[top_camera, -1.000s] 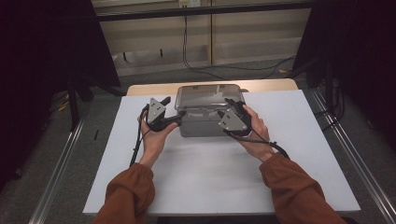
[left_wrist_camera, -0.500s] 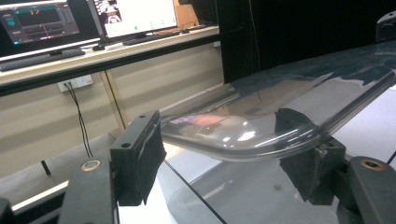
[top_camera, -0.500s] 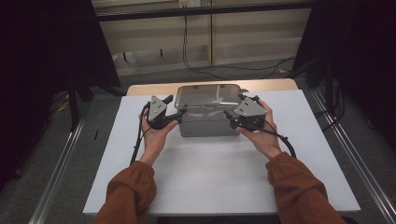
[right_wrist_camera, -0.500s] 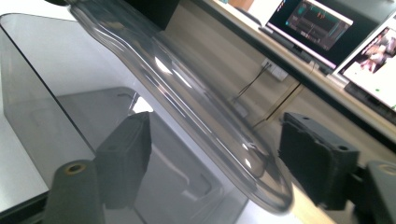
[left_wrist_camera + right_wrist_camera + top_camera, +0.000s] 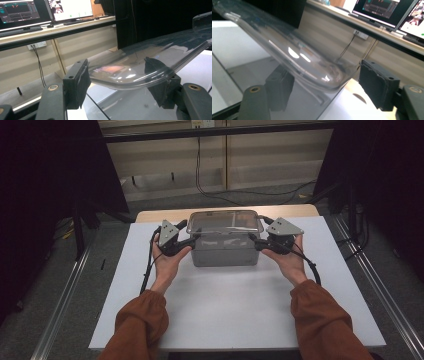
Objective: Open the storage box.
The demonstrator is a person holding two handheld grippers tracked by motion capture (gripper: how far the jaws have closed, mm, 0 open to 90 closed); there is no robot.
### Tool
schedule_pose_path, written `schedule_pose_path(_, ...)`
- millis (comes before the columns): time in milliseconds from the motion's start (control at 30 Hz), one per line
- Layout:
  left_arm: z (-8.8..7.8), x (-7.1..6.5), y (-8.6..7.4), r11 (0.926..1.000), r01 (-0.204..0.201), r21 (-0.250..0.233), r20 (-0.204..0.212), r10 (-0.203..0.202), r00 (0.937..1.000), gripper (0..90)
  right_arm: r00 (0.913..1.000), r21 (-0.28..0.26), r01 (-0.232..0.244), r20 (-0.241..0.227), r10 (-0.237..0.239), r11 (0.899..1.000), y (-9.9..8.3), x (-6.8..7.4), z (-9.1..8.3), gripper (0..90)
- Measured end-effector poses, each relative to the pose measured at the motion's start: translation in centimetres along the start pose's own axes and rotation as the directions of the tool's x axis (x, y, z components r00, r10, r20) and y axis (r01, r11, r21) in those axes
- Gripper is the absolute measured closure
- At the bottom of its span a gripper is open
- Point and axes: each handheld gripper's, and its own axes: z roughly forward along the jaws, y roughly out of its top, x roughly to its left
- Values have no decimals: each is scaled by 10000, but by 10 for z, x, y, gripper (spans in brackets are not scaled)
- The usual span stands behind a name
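Note:
A grey box (image 5: 225, 252) with a clear lid (image 5: 225, 221) stands at the far middle of the white table (image 5: 225, 310). My left gripper (image 5: 189, 240) is at the box's left end and points inward at the lid's rim. In the left gripper view the lid's rounded corner (image 5: 130, 75) lies between the jaws. One pad (image 5: 76, 85) is close against the rim and the jaws have just been closing. My right gripper (image 5: 255, 242) is at the right end. Its jaws have also just been closing. The lid's corner (image 5: 322, 72) sits between them, with a gap to the right pad (image 5: 377, 85).
The box sits near the table's far edge, and a wooden strip (image 5: 155, 215) shows behind it. Metal rails (image 5: 65, 295) run along both sides of the table. Cables (image 5: 200, 180) hang on the wall behind, and monitors (image 5: 70, 10) stand on a desk.
My right gripper has moved from over the box's front right part out to its right end. The left gripper has stayed at the left end.

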Motion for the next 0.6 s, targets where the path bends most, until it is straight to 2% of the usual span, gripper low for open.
schedule_pose_path(67, 1, 0, 1, 9999, 102, -55, -29, -102, 9999, 368, 9996, -209, -279, -91, 277, 9994, 0, -3, 1, 340)
schedule_pose_path(200, 2, 2, 3, 10000, 9, -81, -26, -9, 10000, 394, 9997, -293, -236, -73, 234, 9993, 0, -5, 4, 390)
schedule_pose_path(367, 5, 2, 5, 9998, 113, -150, 65, -112, 9999, 411, 9997, -452, -167, -157, 160, 9988, 4, -6, 6, 427)
schedule_pose_path(600, 6, 2, 6, 9998, 44, -180, 88, -42, 10000, 425, 9995, -631, -298, -150, 289, 9976, 4, -9, 8, 503)
